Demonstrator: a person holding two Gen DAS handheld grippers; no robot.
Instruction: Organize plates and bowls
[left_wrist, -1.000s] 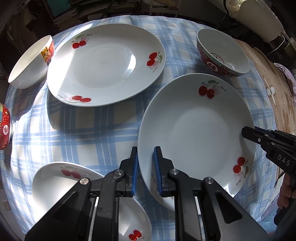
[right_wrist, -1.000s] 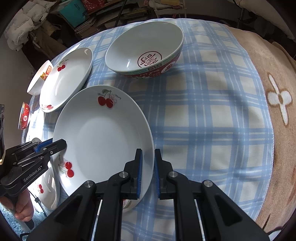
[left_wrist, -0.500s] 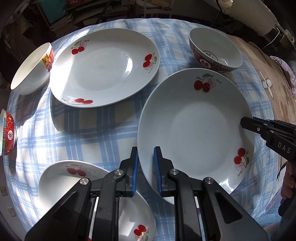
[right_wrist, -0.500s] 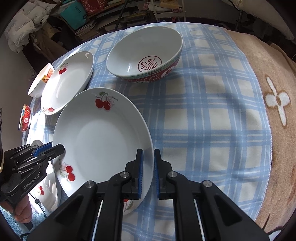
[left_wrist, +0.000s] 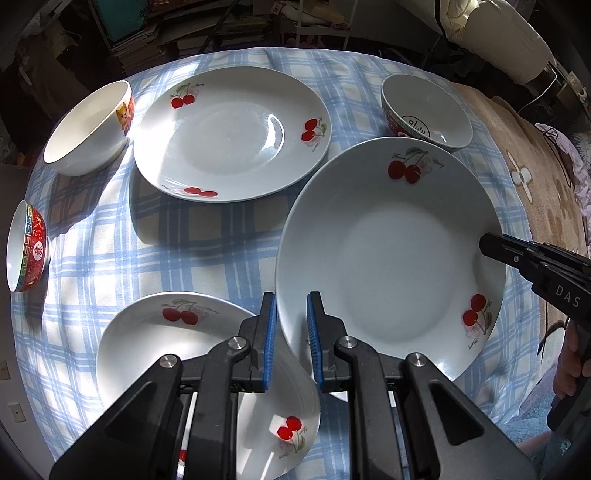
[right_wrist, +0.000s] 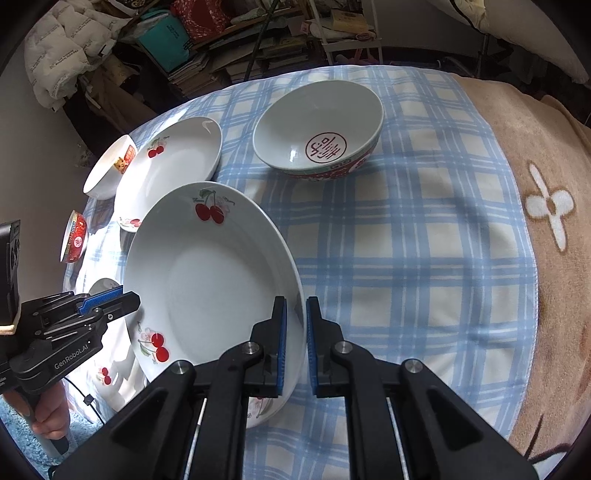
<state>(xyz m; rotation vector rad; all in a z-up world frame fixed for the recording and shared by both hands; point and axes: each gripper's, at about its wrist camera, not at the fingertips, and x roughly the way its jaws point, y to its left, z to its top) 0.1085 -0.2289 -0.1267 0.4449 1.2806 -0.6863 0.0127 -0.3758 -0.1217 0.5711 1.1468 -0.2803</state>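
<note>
A large white cherry plate (left_wrist: 391, 251) is held off the table between both grippers. My left gripper (left_wrist: 290, 325) is shut on its left rim. My right gripper (right_wrist: 295, 332) is shut on its right rim; the plate also shows in the right wrist view (right_wrist: 210, 288). A second cherry plate (left_wrist: 229, 136) lies on the checked cloth at the back. A third cherry plate (left_wrist: 166, 354) lies near me, partly under the left gripper. Bowls stand around: a white cat bowl (left_wrist: 88, 129), a red patterned bowl (left_wrist: 27, 245) at the left edge, a red-and-white bowl (right_wrist: 317, 129) at the back right.
The blue checked cloth (left_wrist: 166, 251) covers a round table; a brown blanket (right_wrist: 554, 184) covers the right side. Stacked books and clutter (right_wrist: 192, 55) stand behind the table. A person's hand (right_wrist: 48, 413) holds the left gripper.
The held plate has risen and tilted with both grippers still on its rims. Both views have pulled back and up from the table.
</note>
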